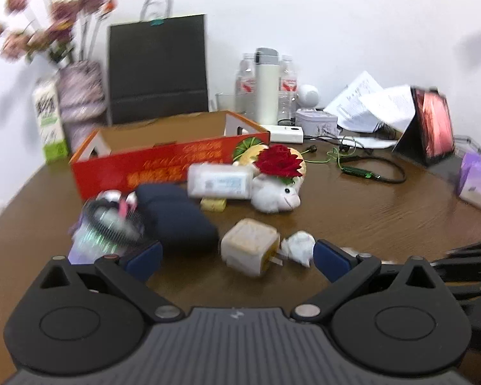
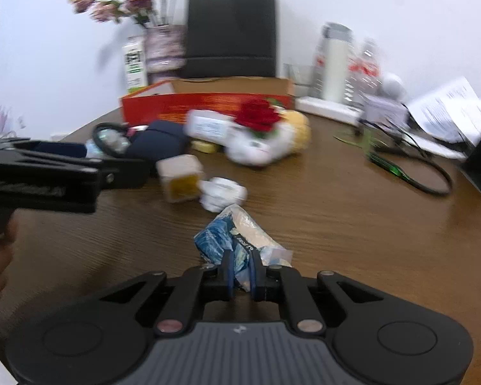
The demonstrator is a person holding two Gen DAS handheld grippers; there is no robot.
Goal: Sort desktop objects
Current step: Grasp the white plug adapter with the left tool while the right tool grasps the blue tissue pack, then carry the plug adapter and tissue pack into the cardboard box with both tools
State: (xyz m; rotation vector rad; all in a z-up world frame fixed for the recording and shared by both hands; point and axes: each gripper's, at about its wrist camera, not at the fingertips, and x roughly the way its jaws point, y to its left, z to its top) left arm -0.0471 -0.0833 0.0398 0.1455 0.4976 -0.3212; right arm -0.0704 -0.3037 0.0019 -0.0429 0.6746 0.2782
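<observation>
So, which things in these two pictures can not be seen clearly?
- Orange box: its inside is hidden by its front wall, in both views.
- White packet: label is motion-blurred, unreadable.
- Crumpled wrapper: its lower end is hidden between the right gripper fingers.
- Left gripper in the right wrist view: side-on, fingers not visible.

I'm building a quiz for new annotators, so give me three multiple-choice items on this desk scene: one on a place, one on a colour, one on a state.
1. Where is the crumpled white paper?
A. inside the orange box
B. beside the plug cube
C. on the laptop

2. What colour is the flower on the plush toy?
A. red
B. blue
C. yellow

3. The right tool is:
A. wide open
B. out of view
C. shut on the blue-and-white wrapper

Answers: 1 B, it lies against the plug cube; 2 A, the petals are red; 3 C, its pads pinch the blue-and-white wrapper.
</observation>
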